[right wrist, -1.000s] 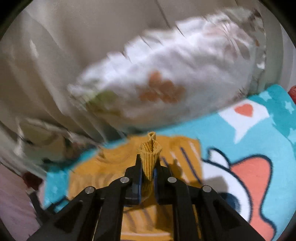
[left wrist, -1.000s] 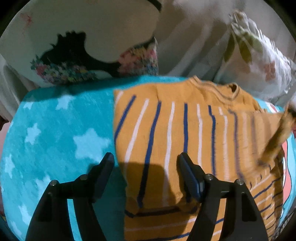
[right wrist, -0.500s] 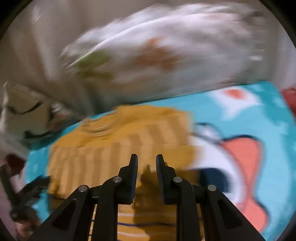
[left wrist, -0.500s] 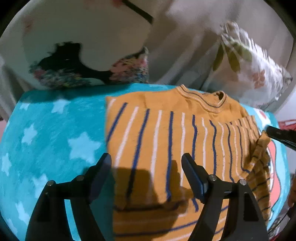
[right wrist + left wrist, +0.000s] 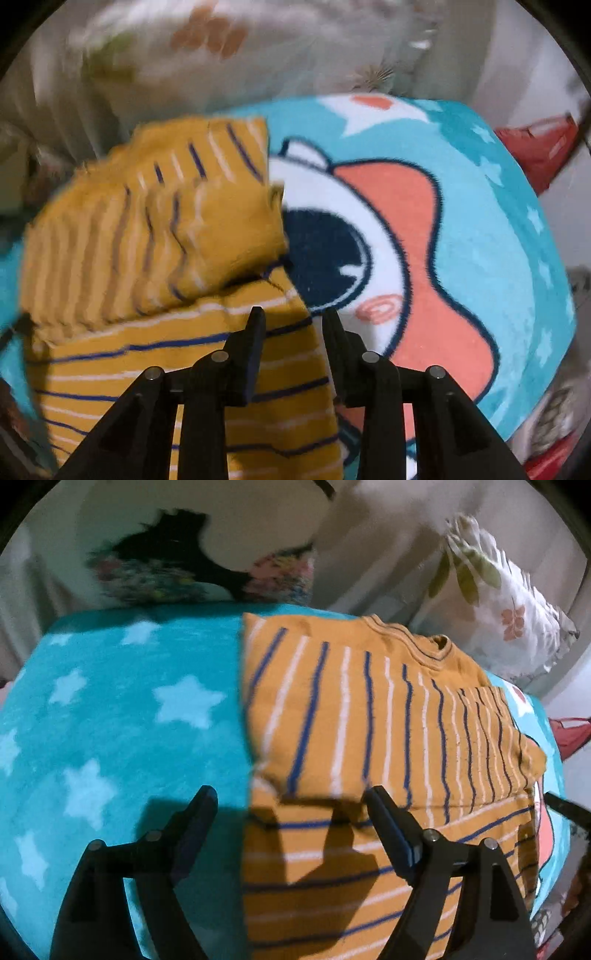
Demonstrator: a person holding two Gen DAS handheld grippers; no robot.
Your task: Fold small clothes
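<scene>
Left gripper [image 5: 288, 805], left wrist view: jaws wide apart and holding nothing, hanging over the lower left edge of the sweater [image 5: 369, 720]. Its left finger sits above the blanket [image 5: 110, 720] at 7 o'clock, its right finger above the striped cloth at 5 o'clock. The sweater, mustard with blue and white stripes, lies flat on the teal star blanket from centre to 3 o'clock, collar toward 1 o'clock. A sleeve is folded across the body, its cuff [image 5: 532, 760] resting at 3 o'clock. One second ago that sleeve was lifted and blurred at the right edge; now it lies down on the body. The left gripper has kept the same spread throughout. A floral pillow [image 5: 509, 616] lies at 2 o'clock, and a white cushion [image 5: 229, 520] with a dark print at 11 o'clock.

Right gripper [image 5: 293, 317], right wrist view: jaws slightly parted, nothing between them. One second ago they were clamped on the ribbed cuff; half a second ago they had already let go. Now the gripper hangs at 6 o'clock over the right edge of the sweater [image 5: 147, 240], which fills 7 to 10 o'clock, with the folded cuff [image 5: 240, 229] near centre. The blanket's [image 5: 498, 240] cartoon figure spans centre to 4 o'clock. The blurred pillow [image 5: 221, 40] lies at 12 o'clock.
</scene>
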